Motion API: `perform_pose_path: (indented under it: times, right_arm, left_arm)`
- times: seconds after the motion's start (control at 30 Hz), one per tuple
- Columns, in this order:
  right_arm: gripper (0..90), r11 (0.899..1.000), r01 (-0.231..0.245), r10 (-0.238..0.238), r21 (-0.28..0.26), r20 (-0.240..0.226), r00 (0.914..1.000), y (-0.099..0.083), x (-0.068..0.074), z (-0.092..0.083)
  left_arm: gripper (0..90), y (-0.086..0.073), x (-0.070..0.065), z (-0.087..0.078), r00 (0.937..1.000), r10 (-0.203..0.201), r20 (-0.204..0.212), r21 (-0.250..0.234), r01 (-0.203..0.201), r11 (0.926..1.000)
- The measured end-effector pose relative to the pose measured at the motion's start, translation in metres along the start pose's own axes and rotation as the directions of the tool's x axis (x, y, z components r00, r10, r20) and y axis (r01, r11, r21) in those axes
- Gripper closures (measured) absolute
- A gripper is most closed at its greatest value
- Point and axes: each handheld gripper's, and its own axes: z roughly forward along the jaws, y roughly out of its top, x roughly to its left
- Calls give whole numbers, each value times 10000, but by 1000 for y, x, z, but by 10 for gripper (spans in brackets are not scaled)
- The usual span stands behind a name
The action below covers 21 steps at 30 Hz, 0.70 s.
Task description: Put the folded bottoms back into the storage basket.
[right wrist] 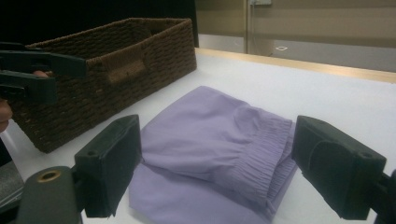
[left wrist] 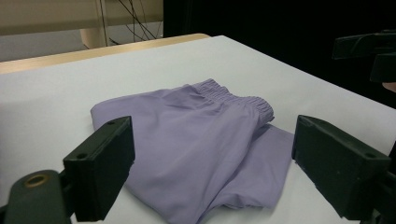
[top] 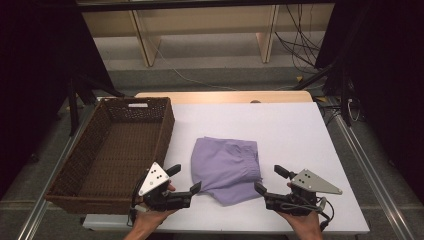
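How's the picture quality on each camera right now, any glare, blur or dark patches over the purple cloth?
High view: even light, no glare on the folded purple cloth; the surroundings beside the table are black. Left gripper view: cloth sharp, near jaws soft, dark background. Right gripper view: slightly soft, the basket dim, cloth well lit with faint shadow under its folds.

Looks like a lab I'm working in. Black curtains [top: 30,75], loose cables [top: 300,40] on the floor, aluminium rails [top: 372,175].

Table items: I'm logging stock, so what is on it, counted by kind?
Folded purple cloth: 1
Wicker basket: 1
Grippers: 2, left and right, both open
Total: 4
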Motion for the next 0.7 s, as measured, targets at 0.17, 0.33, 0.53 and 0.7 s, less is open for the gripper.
perform_pose_path:
  times: [0.17, 0.33, 0.53, 0.7]
  right_arm:
    - [172, 10000, 50, -50, -1, 3, 10000, 0, 0, 0]
    - [173, 10000, 89, -89, -25, 21, 10000, 1, 0, 0]
    - [174, 9998, 207, -207, -30, 85, 9998, 1, 0, 0]
    - [174, 9995, 305, -305, -24, 133, 9994, 2, 0, 0]
  left_arm:
    - [134, 0, 0, 1, 10000, -7, -19, 33, 7, 10000]
    - [136, 0, -1, 1, 10000, -66, 3, 61, 66, 10000]
    - [141, -1, -2, 4, 9999, -128, 58, 176, 127, 9998]
    - [143, -1, -1, 6, 9980, -581, 251, 250, 575, 9980]
